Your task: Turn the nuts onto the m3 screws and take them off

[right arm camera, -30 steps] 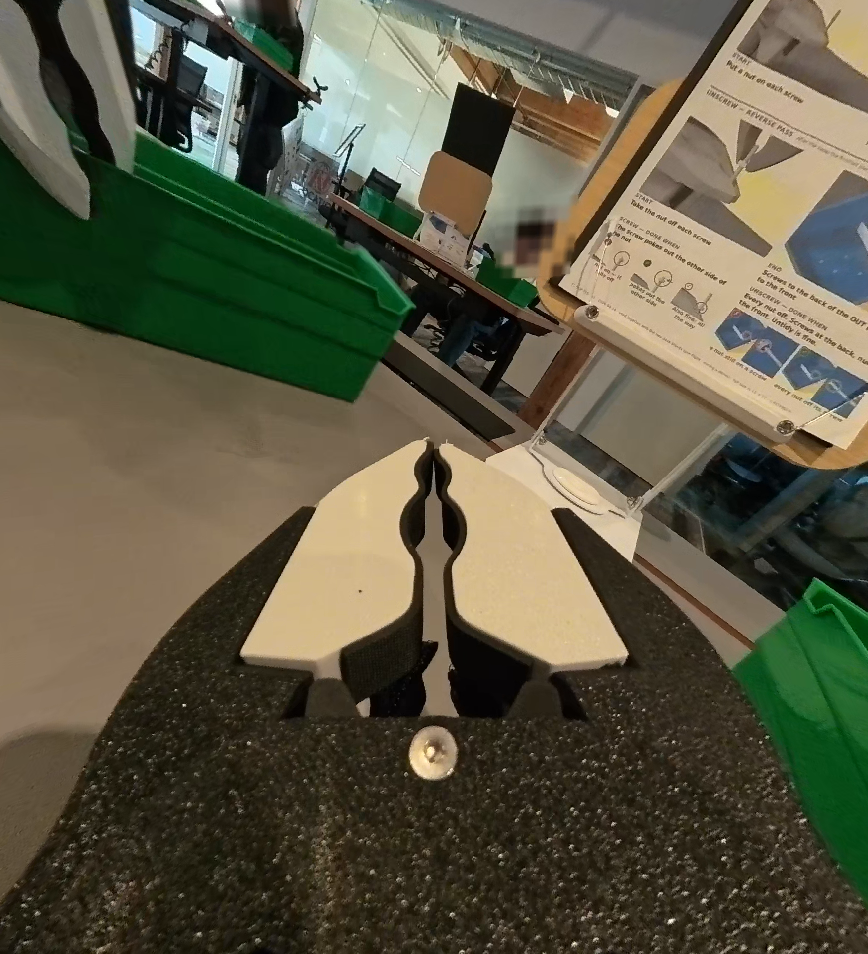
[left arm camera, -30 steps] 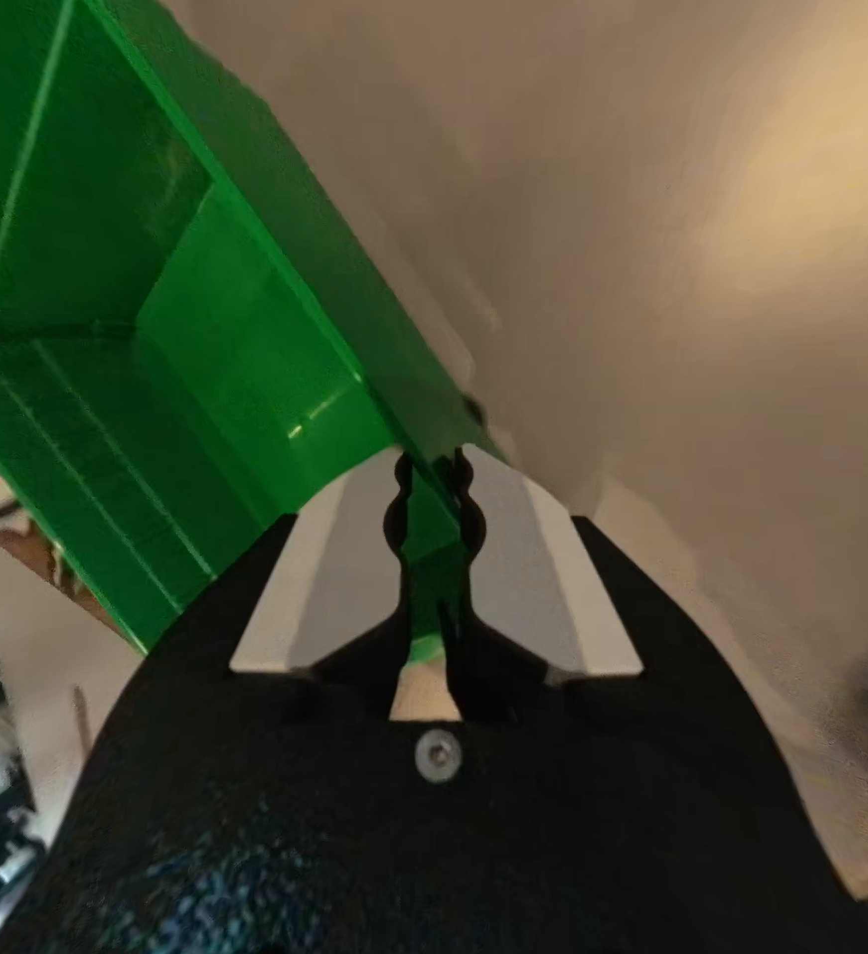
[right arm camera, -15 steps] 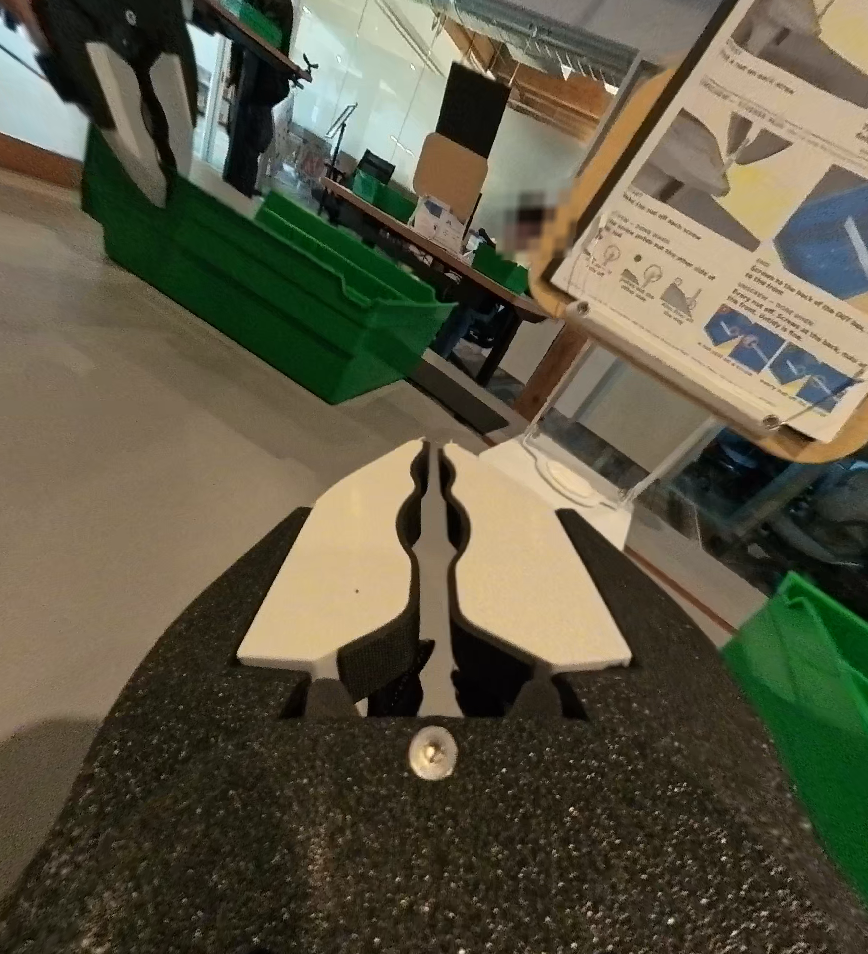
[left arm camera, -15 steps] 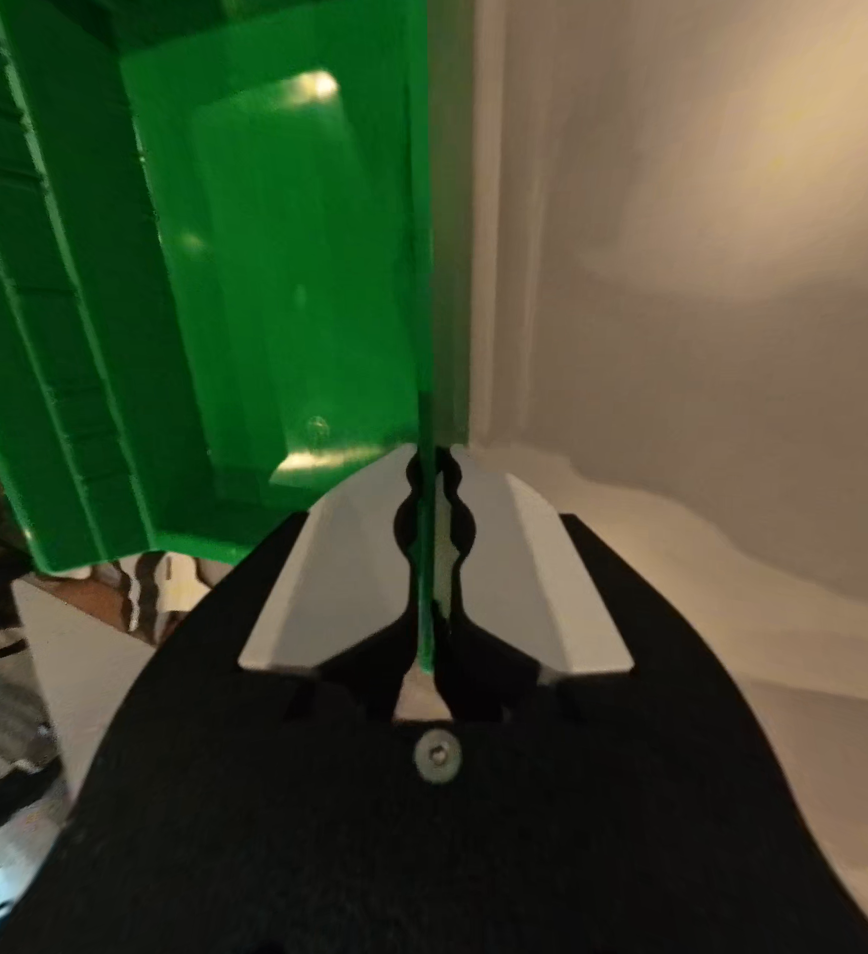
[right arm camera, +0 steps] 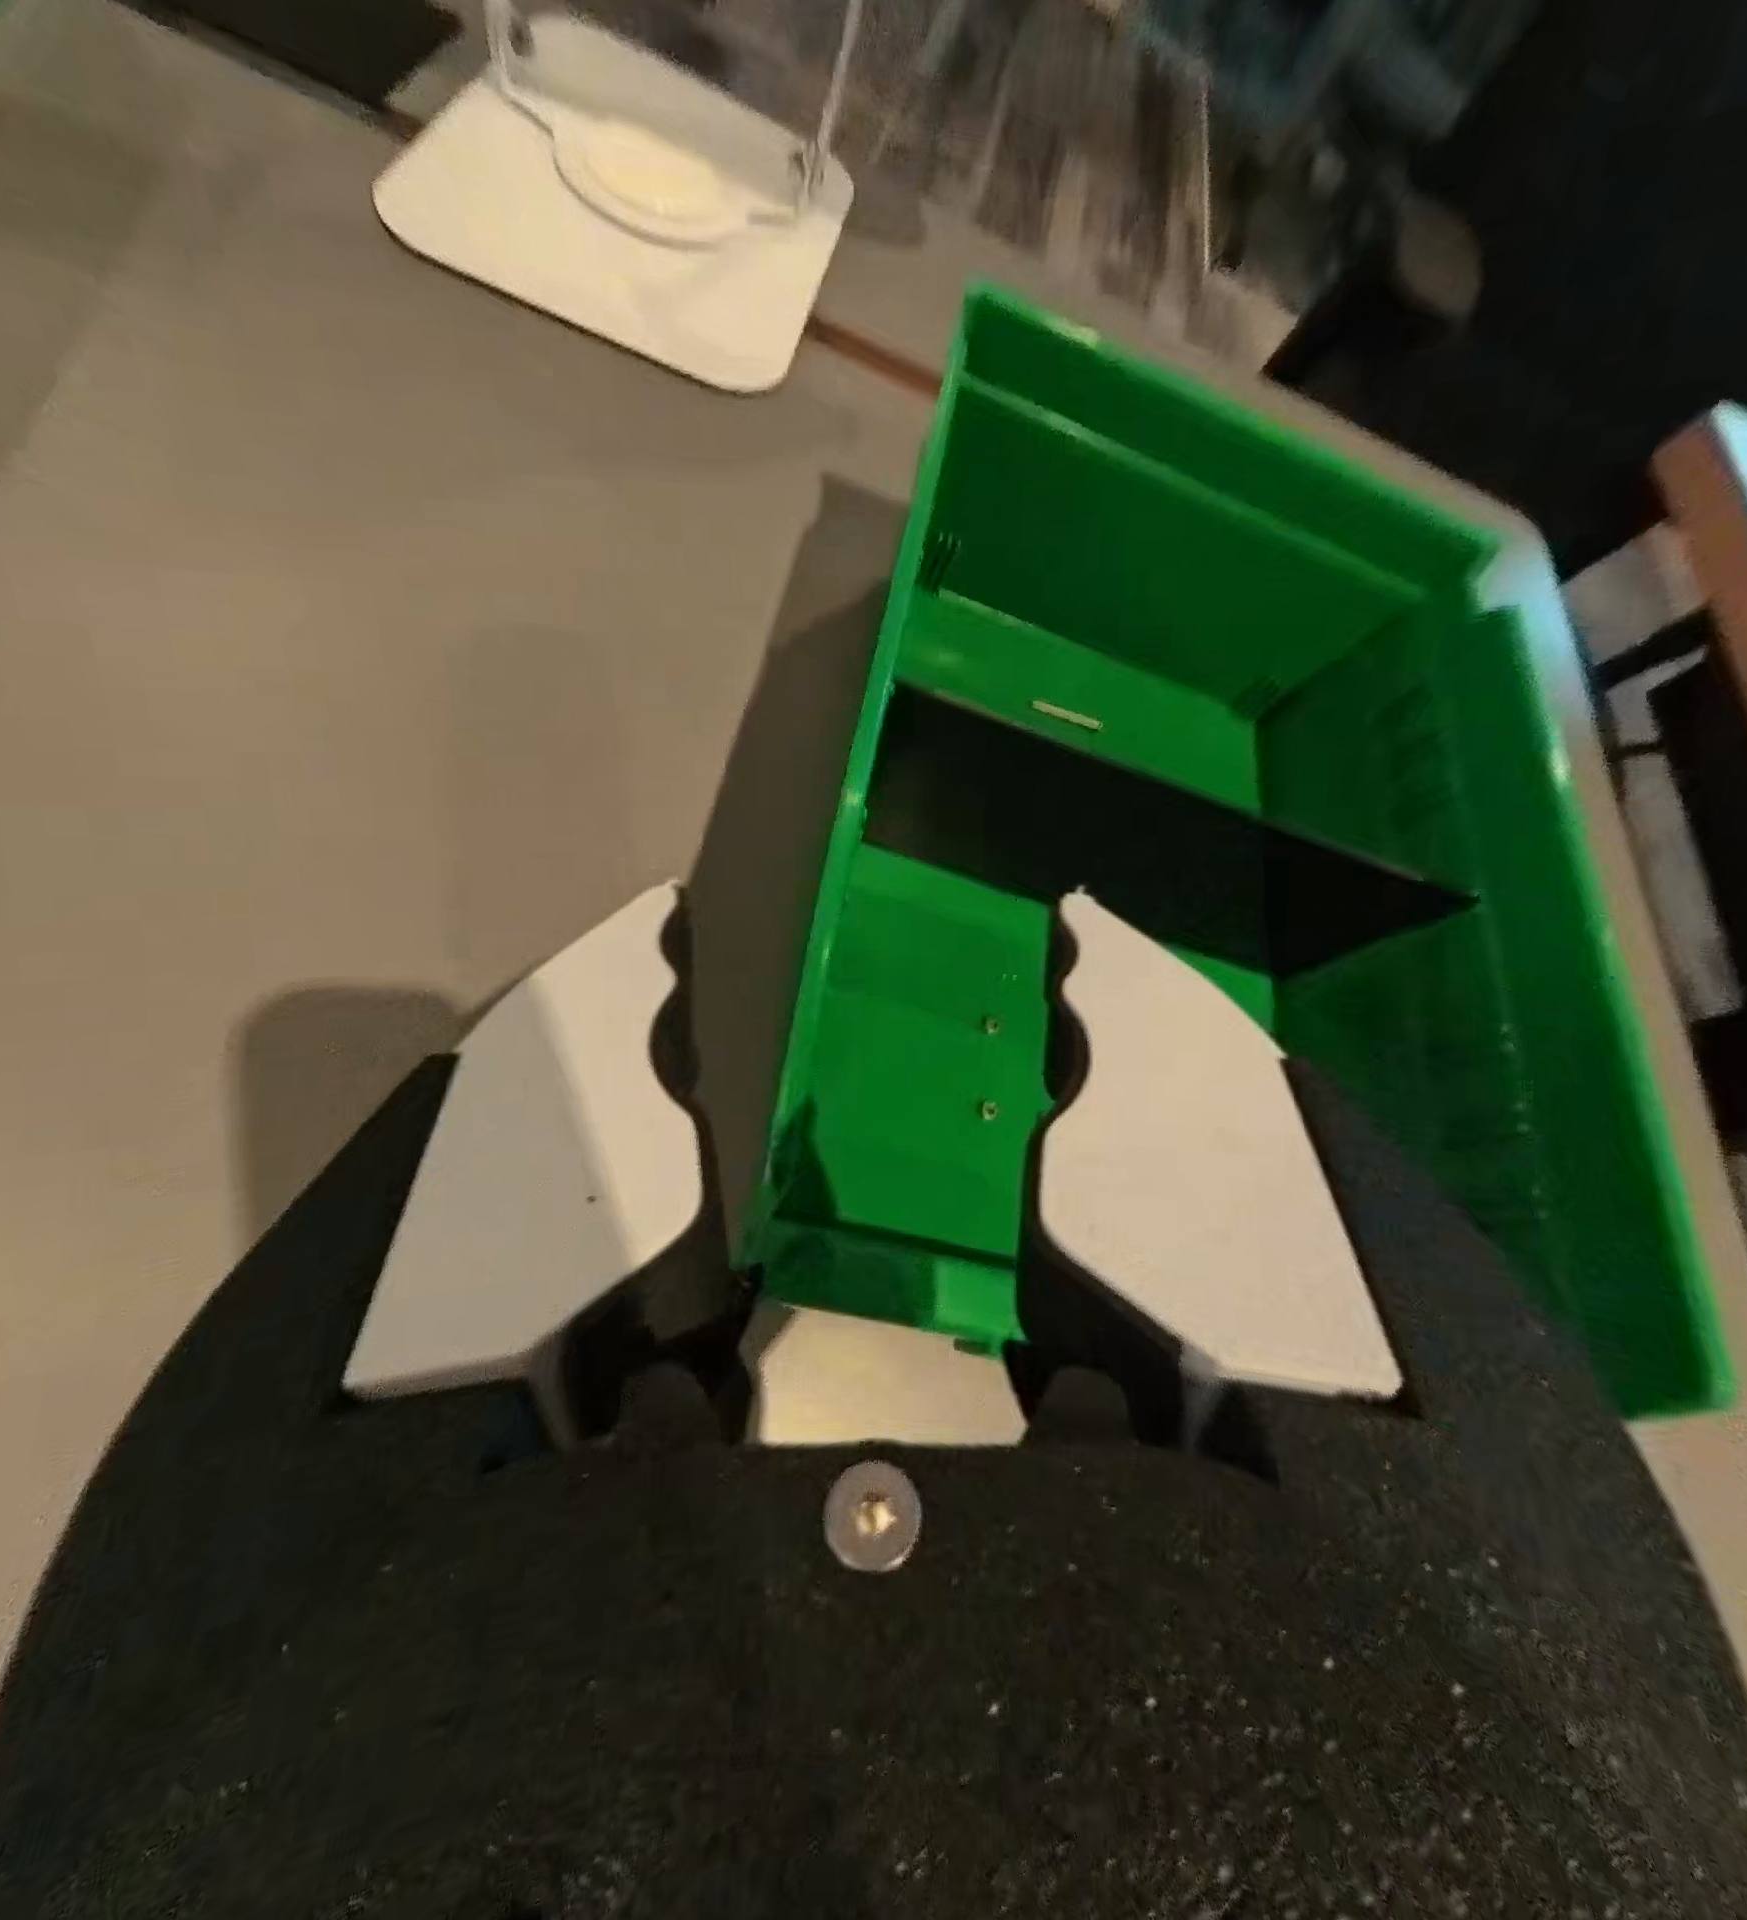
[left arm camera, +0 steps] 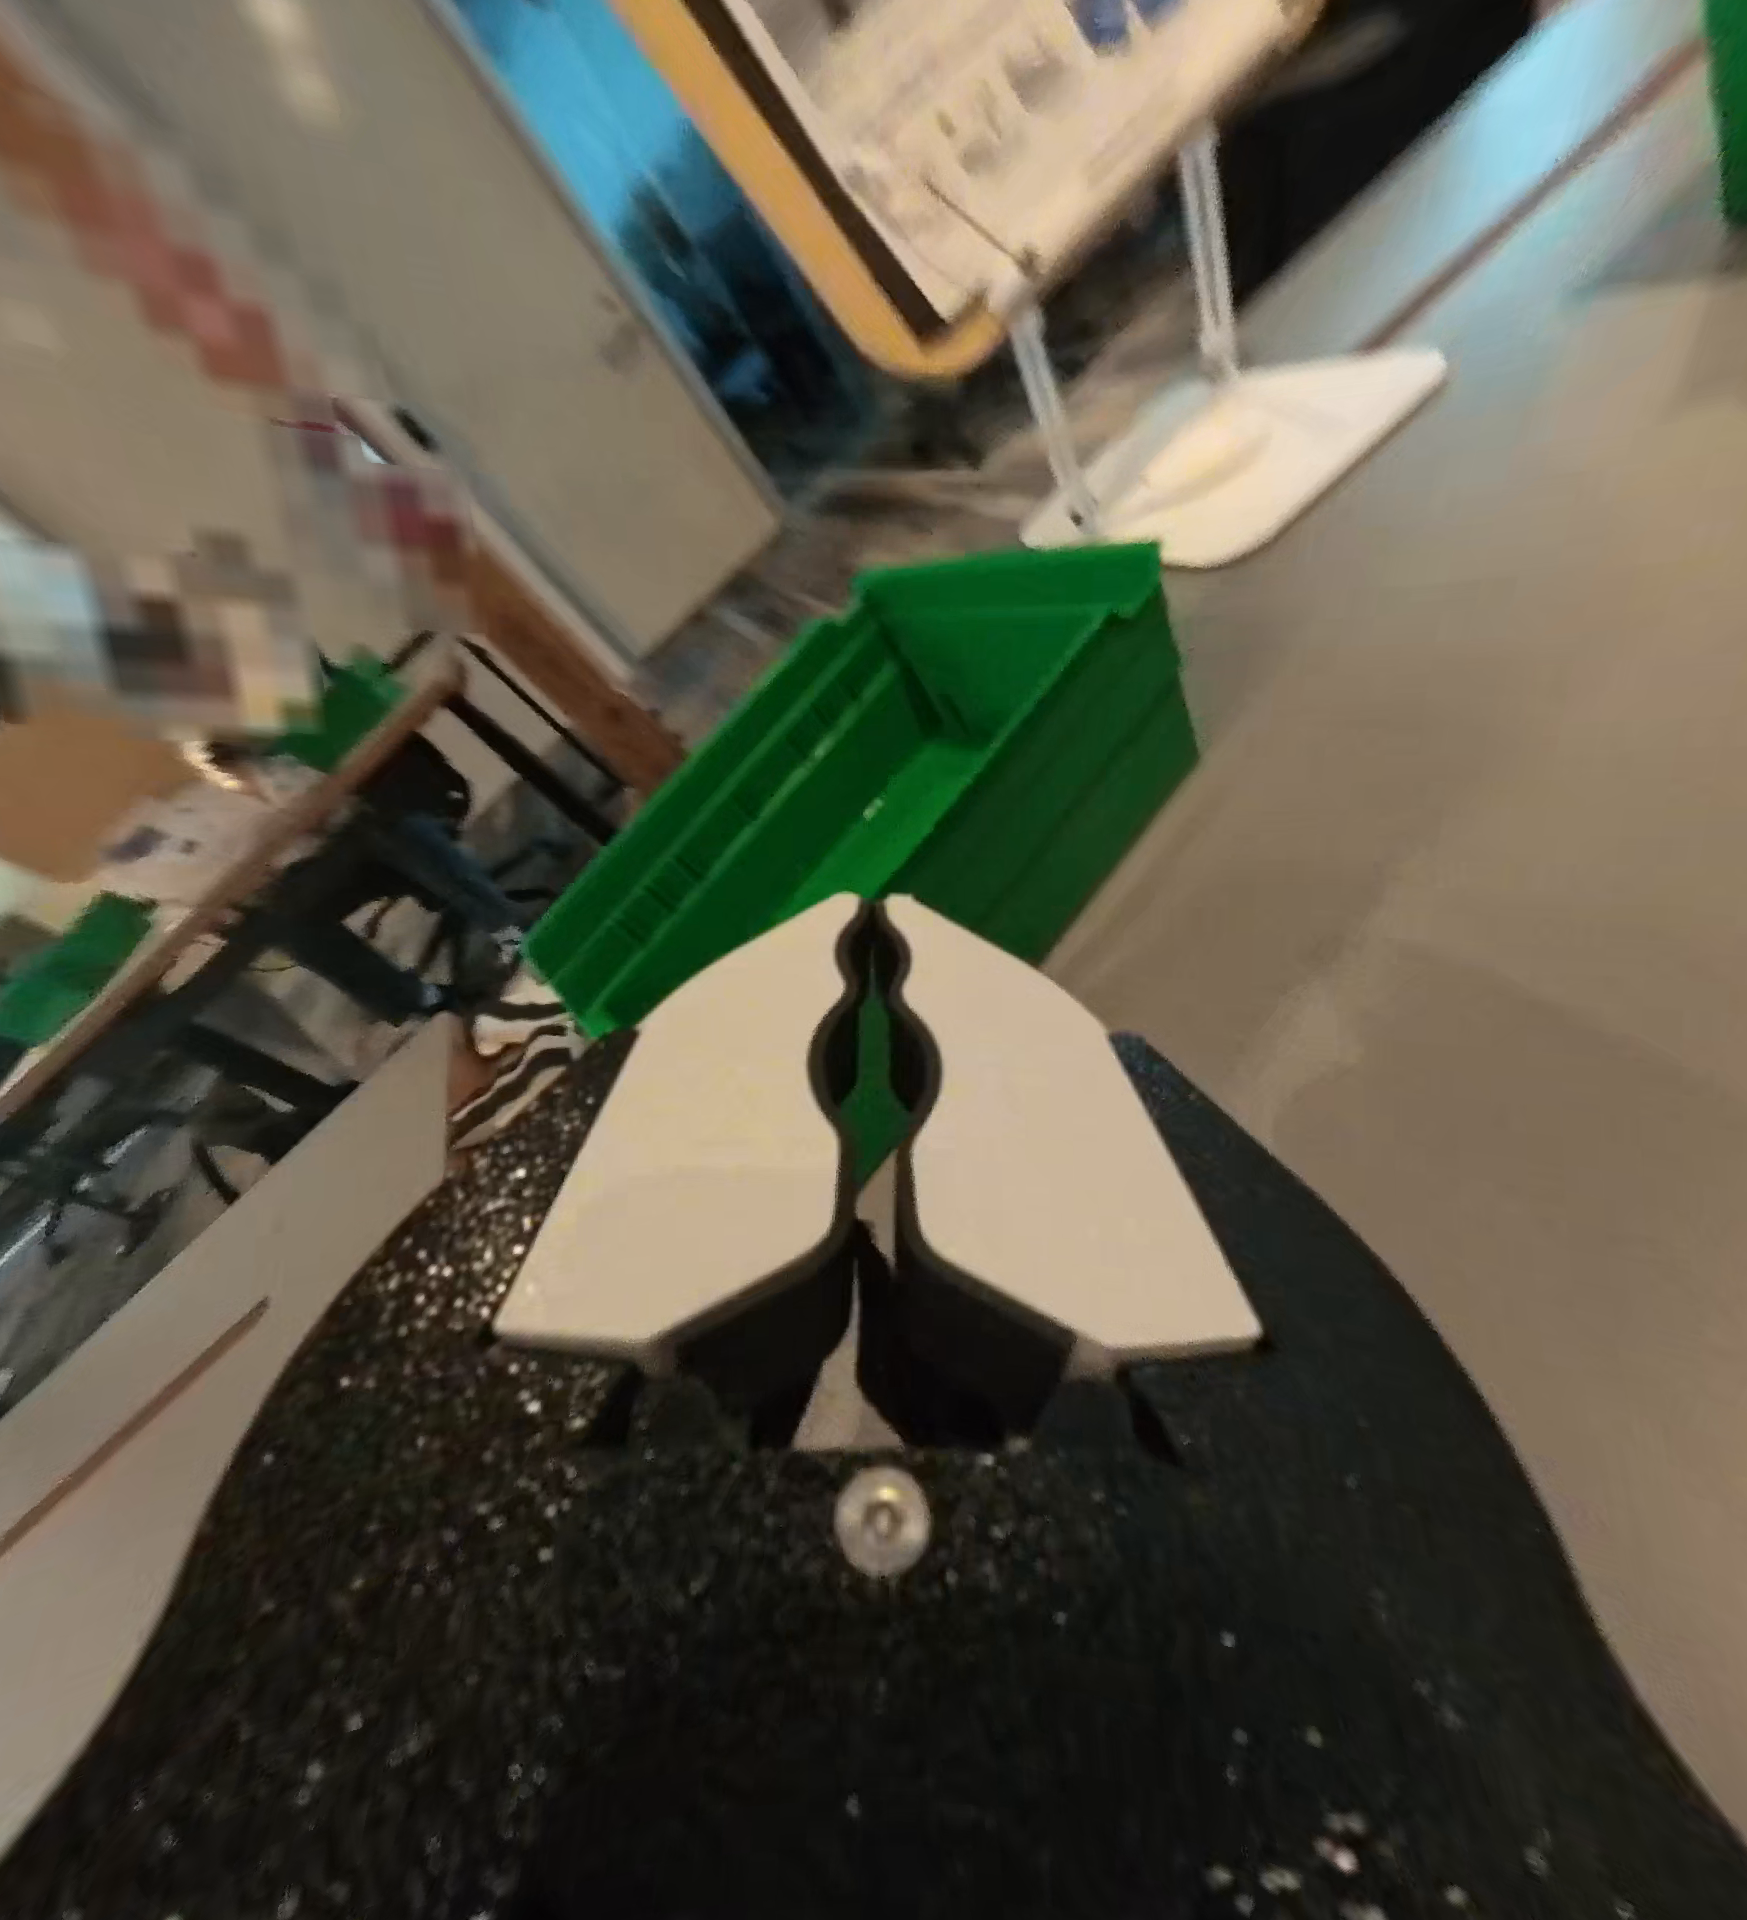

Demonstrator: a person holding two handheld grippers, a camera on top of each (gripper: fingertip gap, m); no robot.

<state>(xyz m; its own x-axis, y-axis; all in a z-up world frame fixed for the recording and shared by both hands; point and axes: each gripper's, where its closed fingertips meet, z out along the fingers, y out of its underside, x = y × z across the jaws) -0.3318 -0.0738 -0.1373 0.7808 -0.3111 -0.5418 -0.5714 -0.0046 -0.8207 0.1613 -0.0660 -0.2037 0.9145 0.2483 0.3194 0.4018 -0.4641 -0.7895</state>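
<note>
Your right gripper [right arm camera: 869, 904], jaws wide, hangs over the bin's [right arm camera: 1534, 935] near compartment, where tiny, hard, slippery nuts [right arm camera: 994, 1023] demand a flank pinch.

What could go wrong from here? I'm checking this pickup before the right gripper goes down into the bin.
1. The open right gripper straddles the left wall of the green bin. Lowering it straight could hit that wall and shove the bin, which sits close to the edge of the table.
2. The nuts are tiny beside the broad fingers and lie flat on the bin floor, so a grasp may miss them.
</note>
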